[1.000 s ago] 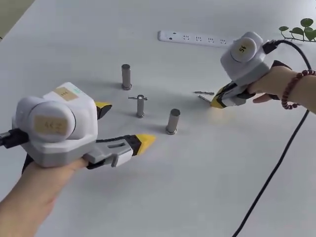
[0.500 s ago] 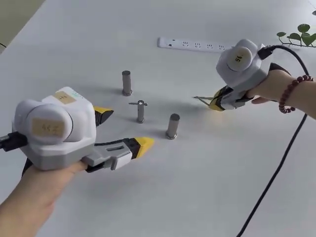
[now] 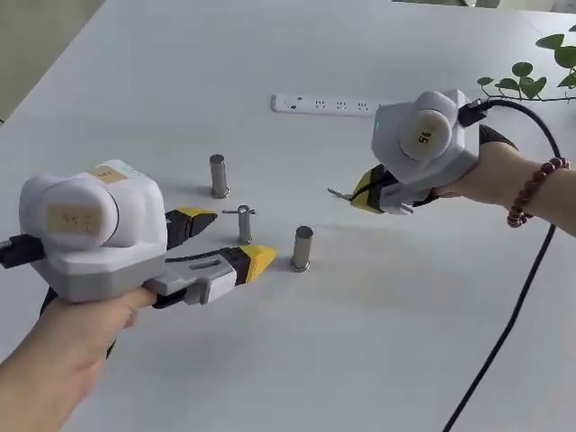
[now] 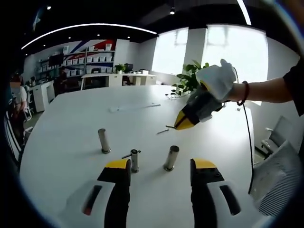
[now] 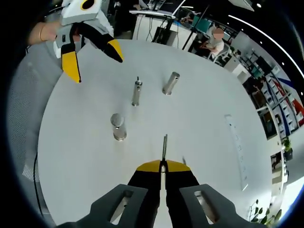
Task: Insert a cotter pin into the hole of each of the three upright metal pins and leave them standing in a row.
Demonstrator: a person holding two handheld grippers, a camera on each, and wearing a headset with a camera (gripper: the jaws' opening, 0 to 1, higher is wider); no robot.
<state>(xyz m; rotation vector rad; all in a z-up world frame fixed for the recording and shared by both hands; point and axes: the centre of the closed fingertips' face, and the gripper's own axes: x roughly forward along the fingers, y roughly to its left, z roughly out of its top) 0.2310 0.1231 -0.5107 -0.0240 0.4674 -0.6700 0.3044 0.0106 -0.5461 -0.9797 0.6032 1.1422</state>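
Left claw [image 3: 229, 236] is hanging wide open and holding nothing, low over the near left of the worktop [image 3: 360, 351]. In the left gripper view its tips [image 4: 161, 165] are framing the middle pin and the near pin without touching either.

Right claw [image 3: 360, 196] is sitting to the right of the row, well apart from the pins. Its jaws are pressed together on a cotter pin [image 3: 339, 193], which is sticking out ahead of the yellow tips and pointing left towards the row. The right gripper view shows the same grip [image 5: 162, 166], with the cotter pin [image 5: 164, 145] running straight out from the tips.

Three metal pins are standing upright in a slanted row: far pin [image 3: 218, 175] at far left, middle pin [image 3: 244, 225], near pin [image 3: 302, 247] at near right. The middle pin is carrying a seated cotter [image 3: 238, 211] crosswise through its top. The far and near pins are showing plain tops.

A thin metal piece [image 4: 162, 131] is lying flat on the worktop just beside the right claw's tips.

A power strip [image 3: 324, 105] is lying at the far side, and a plant [image 3: 531, 76] is standing at far right.
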